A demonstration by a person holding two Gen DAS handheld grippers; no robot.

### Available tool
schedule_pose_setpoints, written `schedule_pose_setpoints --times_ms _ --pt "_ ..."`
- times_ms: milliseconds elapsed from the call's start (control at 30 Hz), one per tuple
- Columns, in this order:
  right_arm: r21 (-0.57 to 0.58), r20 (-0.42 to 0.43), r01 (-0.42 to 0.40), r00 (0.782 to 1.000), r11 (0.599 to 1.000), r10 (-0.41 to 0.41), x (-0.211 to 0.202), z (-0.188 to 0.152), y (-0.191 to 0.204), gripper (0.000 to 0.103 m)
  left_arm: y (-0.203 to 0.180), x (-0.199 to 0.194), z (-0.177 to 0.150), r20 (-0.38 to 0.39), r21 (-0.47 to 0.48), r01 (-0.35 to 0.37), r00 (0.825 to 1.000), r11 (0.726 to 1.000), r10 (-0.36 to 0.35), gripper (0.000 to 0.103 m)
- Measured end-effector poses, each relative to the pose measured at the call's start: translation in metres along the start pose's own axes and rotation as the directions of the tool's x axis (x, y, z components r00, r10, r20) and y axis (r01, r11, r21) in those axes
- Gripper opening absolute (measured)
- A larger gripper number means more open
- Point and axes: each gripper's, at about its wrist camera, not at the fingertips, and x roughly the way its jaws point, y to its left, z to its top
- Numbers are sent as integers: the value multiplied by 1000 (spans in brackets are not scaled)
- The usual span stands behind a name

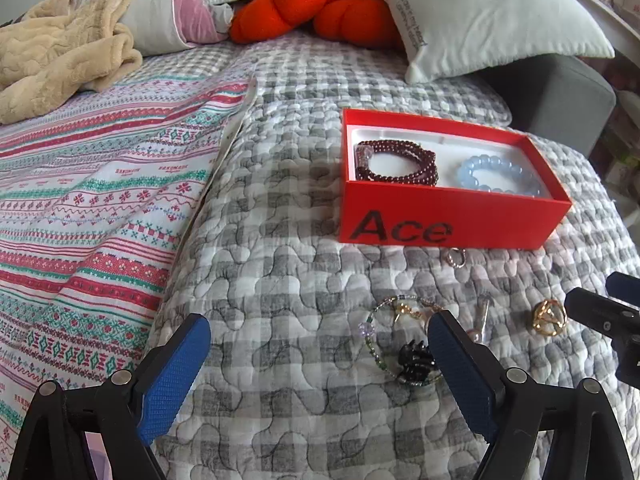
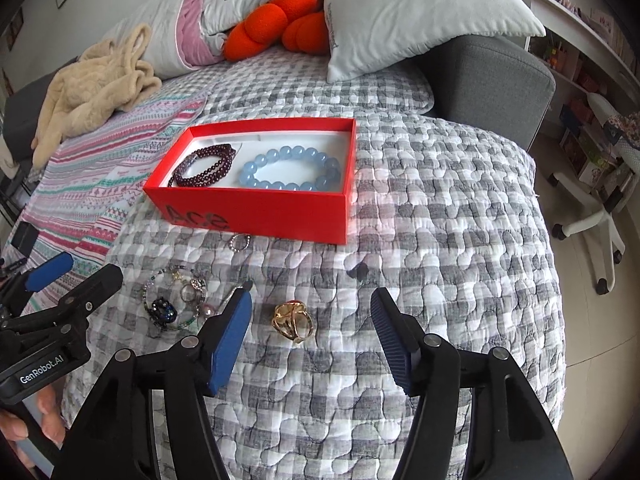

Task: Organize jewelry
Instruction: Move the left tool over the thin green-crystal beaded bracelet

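A red box [image 1: 448, 224] [image 2: 256, 210] on the quilted bed holds a dark red bead bracelet [image 1: 394, 162] [image 2: 204, 166] and a pale blue bead bracelet [image 1: 498, 174] [image 2: 290, 168]. In front of it lie a small silver ring [image 1: 456, 258] [image 2: 239, 242], a gold ring [image 1: 549, 317] [image 2: 292, 321], a thin beaded bracelet [image 1: 376, 340] [image 2: 150, 292] and a black ring [image 1: 416, 356] [image 2: 164, 310]. My left gripper [image 1: 320, 332] is open and empty, left of the black ring. My right gripper [image 2: 312, 304] is open, its fingers either side of the gold ring, above it.
A striped blanket [image 1: 92, 208] covers the bed's left side. A beige fleece [image 1: 60, 52], pillows [image 1: 488, 16] and an orange plush [image 1: 308, 0] lie at the back. A grey headboard [image 2: 492, 80] and an office chair [image 2: 592, 216] stand to the right of the bed.
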Motion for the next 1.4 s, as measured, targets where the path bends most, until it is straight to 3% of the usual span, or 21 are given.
schedule_pose_setpoints --times_ms 133,367,633,733,933,1067,1233,1333,1400 --pt "-6 0 10 1000 1000 -10 2 -11 -4 65 3 3 -9 4 5 -5 1000 1000 5 92" --pt "-21 -18 9 1000 1000 -9 8 -22 -11 65 3 7 -14 -32 46 90 996 995 -88 92" --pt "-37 -47 -6 999 999 4 16 -27 -8 65 -1 13 -22 -86 63 256 964 965 -251 91" --pt "-50 -57 -18 998 999 15 18 -27 -4 65 1 15 -23 -100 42 296 951 954 -291 83" --pt "-49 -65 -32 997 998 28 18 -27 -2 65 11 17 -18 -93 -31 343 934 939 -345 59" --pt "-29 -60 -40 997 999 39 15 -27 -6 65 17 25 -12 -97 -63 337 935 939 -342 40" --pt "-11 -57 -42 998 999 41 14 -25 -11 65 13 37 -8 -123 -80 329 934 941 -337 32" --pt "-6 -57 -44 997 999 44 14 -25 -11 65 7 43 -9 -134 -63 289 946 955 -295 25" --pt "-10 -58 -45 997 999 45 13 -25 -11 65 3 44 -8 -132 -33 261 956 965 -263 13"
